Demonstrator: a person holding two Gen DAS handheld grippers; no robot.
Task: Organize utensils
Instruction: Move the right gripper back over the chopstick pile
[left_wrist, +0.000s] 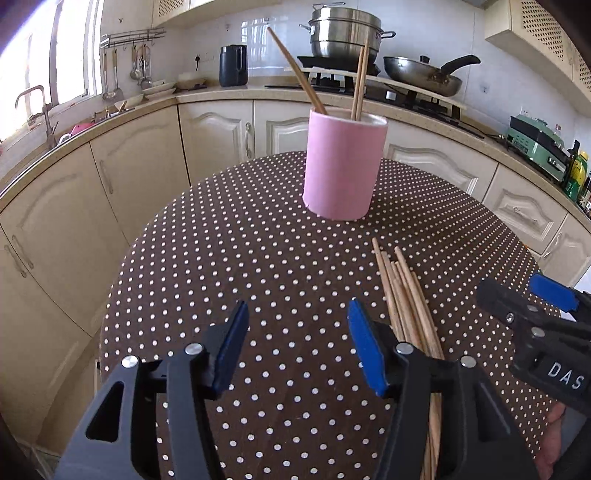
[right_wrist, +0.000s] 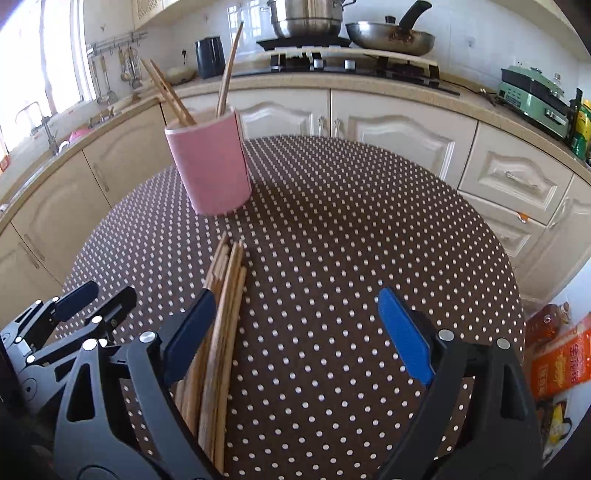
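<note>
Left wrist view
- Left gripper (left_wrist: 297, 345): jaws apart, nothing between the blue pads, only the spotted cloth below.
- Chopsticks (left_wrist: 408, 295): a loose bundle of pale wooden sticks lying flat on the table (left_wrist: 221, 258), just right of the left gripper's right finger, tips fanned toward the cup.
- Cup (left_wrist: 343, 166): pink, upright, near the table's far side; a few chopsticks stand in it, leaning apart.
- Right gripper (left_wrist: 532, 302): at the right edge, past the bundle.

Right wrist view
- Right gripper (right_wrist: 295, 336): jaws spread wide, holding nothing.
- Chopsticks (right_wrist: 227, 295): beside the left pad, inside the gap, lying free.
- Cup (right_wrist: 210, 166): beyond the bundle, left of centre.
- Left gripper (right_wrist: 94, 299): low at left.
</note>
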